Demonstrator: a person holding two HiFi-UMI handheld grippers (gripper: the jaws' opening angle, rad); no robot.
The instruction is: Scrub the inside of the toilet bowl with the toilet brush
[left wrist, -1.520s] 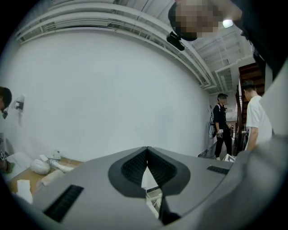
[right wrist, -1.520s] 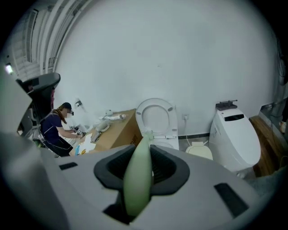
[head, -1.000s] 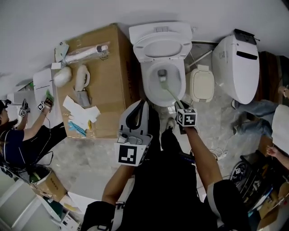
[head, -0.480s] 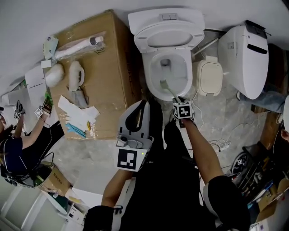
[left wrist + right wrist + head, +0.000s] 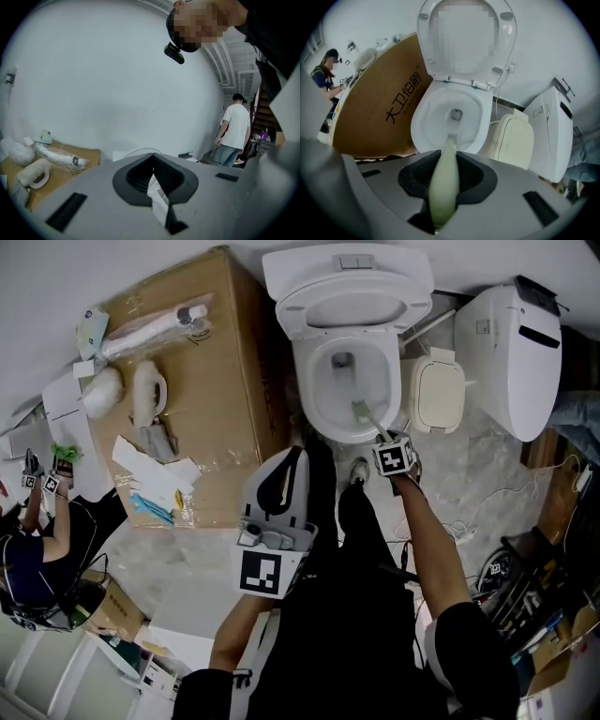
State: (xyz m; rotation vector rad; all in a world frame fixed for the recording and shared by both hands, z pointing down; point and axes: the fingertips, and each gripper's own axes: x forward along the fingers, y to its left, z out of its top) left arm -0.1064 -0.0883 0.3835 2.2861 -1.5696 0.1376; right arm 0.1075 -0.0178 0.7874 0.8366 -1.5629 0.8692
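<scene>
A white toilet [image 5: 309,399] stands with its seat and lid raised. My right gripper [image 5: 386,442] is shut on the pale green handle of the toilet brush [image 5: 361,411]. The bristle head sits low inside the bowl, against the near wall on the right. In the right gripper view the handle [image 5: 443,183] runs out between the jaws of my right gripper [image 5: 446,157] to the bristles [image 5: 452,138], short of the drain hole [image 5: 456,114]. My left gripper [image 5: 292,460] is held back near the person's body, shut. In its own view my left gripper [image 5: 153,155] points at a bare white wall.
A large cardboard box [image 5: 216,352] with wrapped parts and papers stands left of the toilet. A cream lid [image 5: 441,395] and a second white toilet unit [image 5: 511,352] are on the right. Cables [image 5: 469,521] lie on the floor. A person [image 5: 37,549] crouches at far left.
The brush head has moved from near the drain hole back to the near right wall of the bowl, and my right gripper shifted slightly right. The left gripper stayed put.
</scene>
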